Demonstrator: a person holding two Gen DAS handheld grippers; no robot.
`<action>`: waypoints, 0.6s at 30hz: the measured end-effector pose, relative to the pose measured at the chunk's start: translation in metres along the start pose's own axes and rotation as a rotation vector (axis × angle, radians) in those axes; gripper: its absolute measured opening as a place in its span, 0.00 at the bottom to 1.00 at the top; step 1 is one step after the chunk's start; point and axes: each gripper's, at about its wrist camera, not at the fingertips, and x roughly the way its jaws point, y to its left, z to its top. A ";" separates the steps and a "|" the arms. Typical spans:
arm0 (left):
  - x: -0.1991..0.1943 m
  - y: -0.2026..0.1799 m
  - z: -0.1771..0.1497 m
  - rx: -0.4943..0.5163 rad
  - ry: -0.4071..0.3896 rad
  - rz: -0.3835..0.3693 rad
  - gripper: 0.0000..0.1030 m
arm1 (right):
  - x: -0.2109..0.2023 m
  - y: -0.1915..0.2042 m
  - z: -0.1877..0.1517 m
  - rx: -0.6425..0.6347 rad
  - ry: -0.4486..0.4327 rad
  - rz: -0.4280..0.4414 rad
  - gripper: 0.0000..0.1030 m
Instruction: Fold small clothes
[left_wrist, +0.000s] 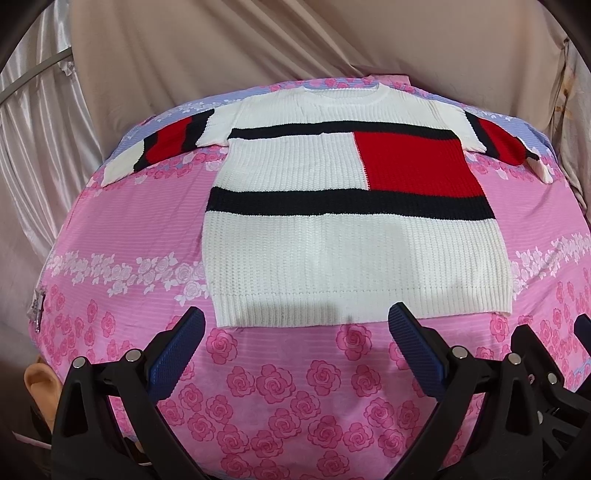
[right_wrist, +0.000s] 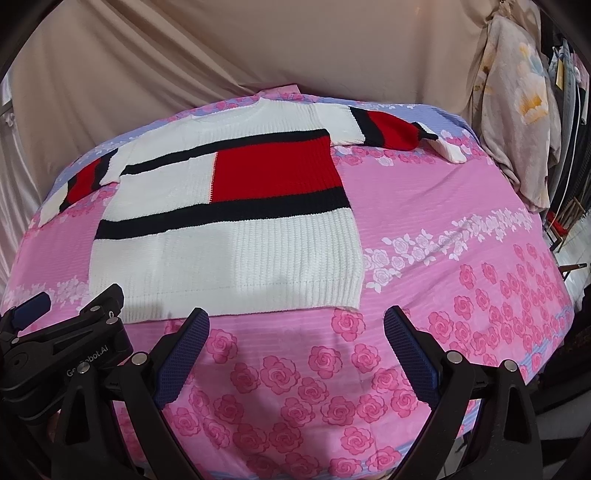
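A small knitted sweater (left_wrist: 332, 206) (right_wrist: 221, 229), white with black bands and a red block, lies flat and spread on a pink rose-print sheet (left_wrist: 277, 387) (right_wrist: 443, 206). Both sleeves are stretched out sideways, the left sleeve (left_wrist: 155, 147) and the right sleeve (right_wrist: 399, 129). My left gripper (left_wrist: 295, 325) hovers open just before the sweater's hem, nothing between its blue pads. My right gripper (right_wrist: 297, 325) is open too, near the hem's right corner, holding nothing. In the right wrist view the left gripper's body (right_wrist: 62, 343) shows at lower left.
Beige drapes (left_wrist: 258, 44) hang behind the surface. A floral cloth (right_wrist: 524, 122) hangs at the right, with poles and clutter beyond it. The sheet's near part (right_wrist: 314, 387) lies bare below the hem. Part of a person's ear (left_wrist: 38, 384) shows at lower left.
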 end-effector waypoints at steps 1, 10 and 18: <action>0.000 0.000 0.000 -0.001 0.003 -0.001 0.94 | 0.000 -0.001 0.000 0.000 0.000 0.000 0.91; 0.000 0.000 0.000 0.000 0.002 -0.001 0.94 | 0.000 -0.001 0.000 -0.001 0.001 0.000 0.91; 0.000 0.000 0.000 0.000 0.002 0.000 0.94 | 0.000 -0.001 0.000 -0.001 0.001 -0.001 0.91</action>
